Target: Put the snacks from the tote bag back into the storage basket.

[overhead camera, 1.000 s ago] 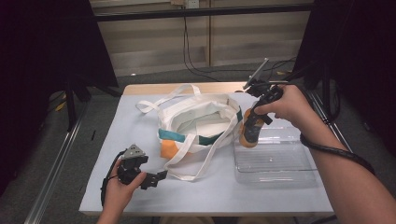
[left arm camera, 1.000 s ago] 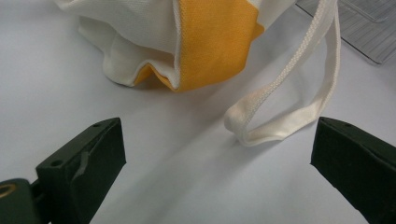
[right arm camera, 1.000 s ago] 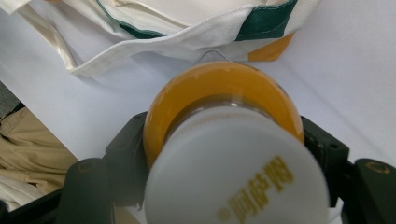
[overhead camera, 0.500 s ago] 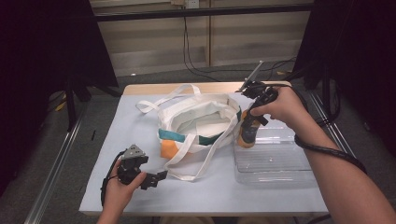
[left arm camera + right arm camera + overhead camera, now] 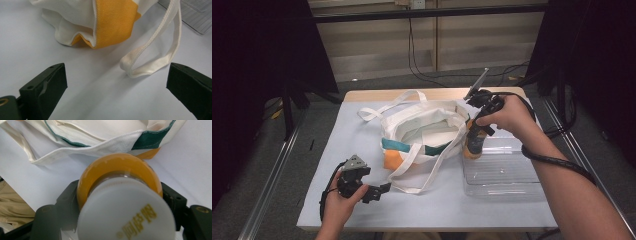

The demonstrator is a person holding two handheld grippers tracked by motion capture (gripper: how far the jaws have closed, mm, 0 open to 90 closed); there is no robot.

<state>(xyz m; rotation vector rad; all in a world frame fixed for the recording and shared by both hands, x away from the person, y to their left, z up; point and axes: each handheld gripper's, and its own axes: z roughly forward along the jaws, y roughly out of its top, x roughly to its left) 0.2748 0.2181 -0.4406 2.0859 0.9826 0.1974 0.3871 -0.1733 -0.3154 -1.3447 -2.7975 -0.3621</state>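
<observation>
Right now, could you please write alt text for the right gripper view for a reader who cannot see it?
Right gripper shut on an orange bottle with a white cap, seen cap-first. Beyond it, a cream tote bag with green trim lies on a white table.

Taking the tote bag [image 5: 424, 132] as my landmark: the worktop [image 5: 362, 140] to its left lies bare for passing. Its strap loop [image 5: 152, 57] sprawls in front, just ahead of my left claw [image 5: 379, 190]. The clear tray [image 5: 507, 172] blocks its right side.
</observation>
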